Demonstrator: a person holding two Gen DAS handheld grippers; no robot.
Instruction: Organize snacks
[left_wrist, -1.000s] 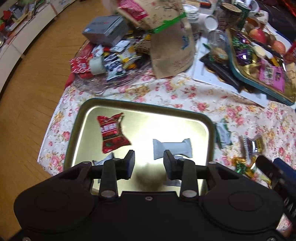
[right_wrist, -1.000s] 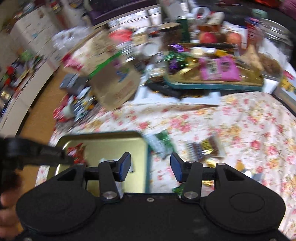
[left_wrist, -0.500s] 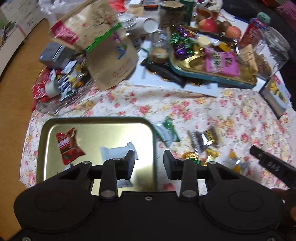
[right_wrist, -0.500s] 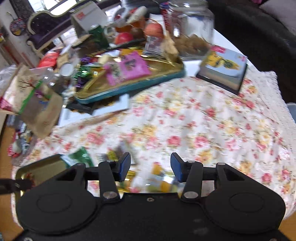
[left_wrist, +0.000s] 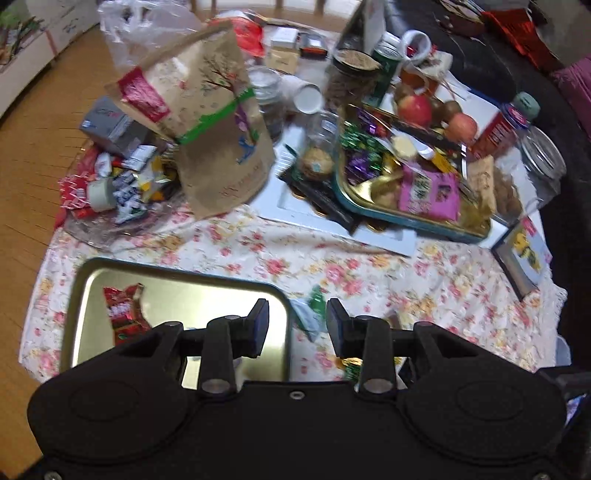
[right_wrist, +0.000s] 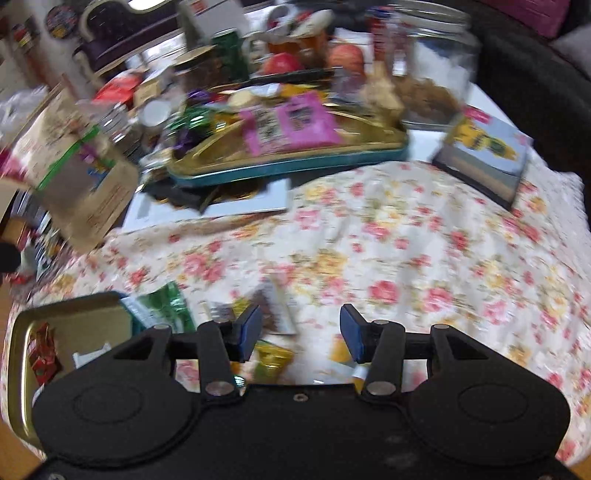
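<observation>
A gold metal tray lies at the near left of the floral tablecloth and holds a red snack packet. My left gripper hangs open and empty over the tray's right rim. Loose snacks lie on the cloth right of the tray: a green-and-white packet, a brown bar and a yellow candy. My right gripper stands open and empty just above these, its jaws either side of bare cloth. The tray and red packet show at that view's lower left.
A brown paper bag stands at the back left beside a heap of small packets. A teal-rimmed gold tray with sweets and a pink packet sits behind. A picture frame lies at the right edge. Jars and apples crowd the back.
The left gripper has lifted and swung right, from over the tray's middle to its right rim. The right gripper has moved right and sunk toward the loose snacks on the cloth.
</observation>
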